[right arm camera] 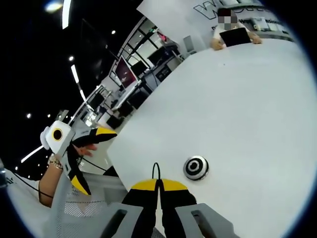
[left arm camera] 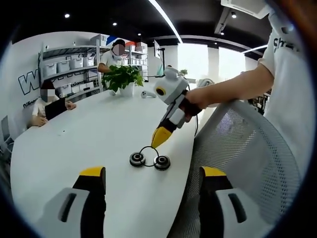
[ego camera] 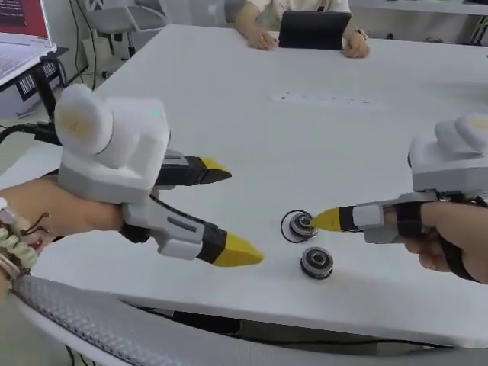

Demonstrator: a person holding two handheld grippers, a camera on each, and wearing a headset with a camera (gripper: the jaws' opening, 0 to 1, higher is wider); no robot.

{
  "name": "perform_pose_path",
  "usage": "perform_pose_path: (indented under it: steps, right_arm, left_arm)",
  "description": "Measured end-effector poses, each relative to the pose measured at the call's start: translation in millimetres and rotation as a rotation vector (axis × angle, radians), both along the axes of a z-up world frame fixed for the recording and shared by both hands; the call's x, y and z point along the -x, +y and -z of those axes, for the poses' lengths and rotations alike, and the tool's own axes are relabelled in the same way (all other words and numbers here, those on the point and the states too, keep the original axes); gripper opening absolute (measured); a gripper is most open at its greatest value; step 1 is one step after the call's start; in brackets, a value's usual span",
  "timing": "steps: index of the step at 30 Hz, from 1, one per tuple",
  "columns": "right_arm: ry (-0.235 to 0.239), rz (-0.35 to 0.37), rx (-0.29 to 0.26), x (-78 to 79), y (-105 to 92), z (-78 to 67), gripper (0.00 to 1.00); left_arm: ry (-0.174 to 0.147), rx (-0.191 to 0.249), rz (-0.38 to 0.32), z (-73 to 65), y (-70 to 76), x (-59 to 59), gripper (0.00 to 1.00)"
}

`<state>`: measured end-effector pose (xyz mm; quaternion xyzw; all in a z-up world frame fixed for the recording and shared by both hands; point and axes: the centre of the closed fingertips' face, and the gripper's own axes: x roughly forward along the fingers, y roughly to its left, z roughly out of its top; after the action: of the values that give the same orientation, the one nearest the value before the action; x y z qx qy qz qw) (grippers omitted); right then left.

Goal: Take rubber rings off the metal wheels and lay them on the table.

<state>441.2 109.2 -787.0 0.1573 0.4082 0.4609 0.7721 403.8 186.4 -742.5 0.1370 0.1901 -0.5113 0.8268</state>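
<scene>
Two small metal wheels lie near the table's front edge: the far wheel (ego camera: pixel 300 225) (left arm camera: pixel 137 159) and the near wheel (ego camera: pixel 316 262) (left arm camera: pixel 162 162) (right arm camera: pixel 196 167). A thin black rubber ring (ego camera: pixel 287 226) (left arm camera: pixel 148 149) (right arm camera: pixel 156 171) loops loosely at the far wheel. My right gripper (ego camera: pixel 324 220) (left arm camera: pixel 157 139) (right arm camera: pixel 157 184) is shut on this ring, and its yellow tip touches that wheel. My left gripper (ego camera: pixel 232 212) (left arm camera: pixel 152 171) (right arm camera: pixel 91 157) hovers open to the left of the wheels, holding nothing.
The white table (ego camera: pixel 252 130) stretches far back. A seated person rests their hands by a black tablet (ego camera: pixel 309 30) at its far edge. A mesh chair back (ego camera: pixel 114 328) (left arm camera: pixel 233 148) is close to the front edge. A potted plant (left arm camera: pixel 121 77) stands at the far end.
</scene>
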Motion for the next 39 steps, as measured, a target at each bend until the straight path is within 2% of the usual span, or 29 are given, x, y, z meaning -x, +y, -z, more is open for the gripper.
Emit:
perform_pose_path:
  steps: [4,7,8,11,14,17,19,20,22,24,30,32,34,39]
  right_arm:
    - [-0.006,0.002,-0.017,-1.1,2.9,-4.1,0.0]
    - [-0.008,-0.004,-0.026,0.4,5.9,-6.5,0.0]
    - [-0.009,-0.006,-0.026,0.6,6.9,-6.7,0.0]
    - [-0.013,-0.016,-0.028,2.5,10.0,-8.0,0.0]
    - [-0.019,-0.021,-0.033,3.0,13.3,-9.5,0.0]
    - [-0.026,-0.028,-0.039,4.6,18.0,-10.5,0.0]
    - [-0.032,-0.032,-0.047,5.2,21.7,-11.1,0.0]
    - [-0.033,-0.035,-0.048,6.1,25.1,-10.7,0.0]
    - [-0.054,-0.054,-0.026,8.0,28.8,-7.5,0.0]
    - [-0.055,-0.067,-0.013,11.1,31.7,-3.7,0.0]
    - [-0.071,-0.09,0.008,14.4,39.0,3.8,0.0]
    - [-0.064,-0.099,0.019,16.1,41.1,8.5,0.0]
    - [-0.069,-0.111,0.033,18.7,43.1,13.0,0.0]
    - [-0.1,-0.149,0.064,25.6,47.6,22.6,0.0]
  left_arm:
    - [0.003,-0.004,-0.018,4.0,9.9,6.1,0.79]
    - [0.027,0.025,-0.049,7.7,17.3,10.8,0.83]
    - [0.034,0.043,-0.058,7.8,17.7,12.6,0.85]
    - [0.037,0.06,-0.059,8.8,18.2,16.5,0.91]
    - [0.041,0.06,-0.072,13.6,19.3,16.4,0.93]
    - [0.062,0.08,-0.079,15.1,17.4,17.3,0.95]
    - [0.059,0.096,-0.073,13.8,14.8,17.7,0.99]
    - [0.058,0.1,-0.07,13.6,14.4,17.8,0.99]
    - [0.073,0.111,-0.067,14.9,13.2,19.0,0.99]
    - [0.085,0.117,-0.069,16.4,12.8,19.7,0.99]
    - [0.092,0.123,-0.081,17.5,13.4,19.7,0.99]
    - [0.106,0.109,-0.076,20.9,13.3,22.2,0.99]
    - [0.103,0.098,-0.076,22.5,13.9,21.9,0.99]
    - [0.115,0.119,-0.092,21.9,14.3,20.6,0.99]
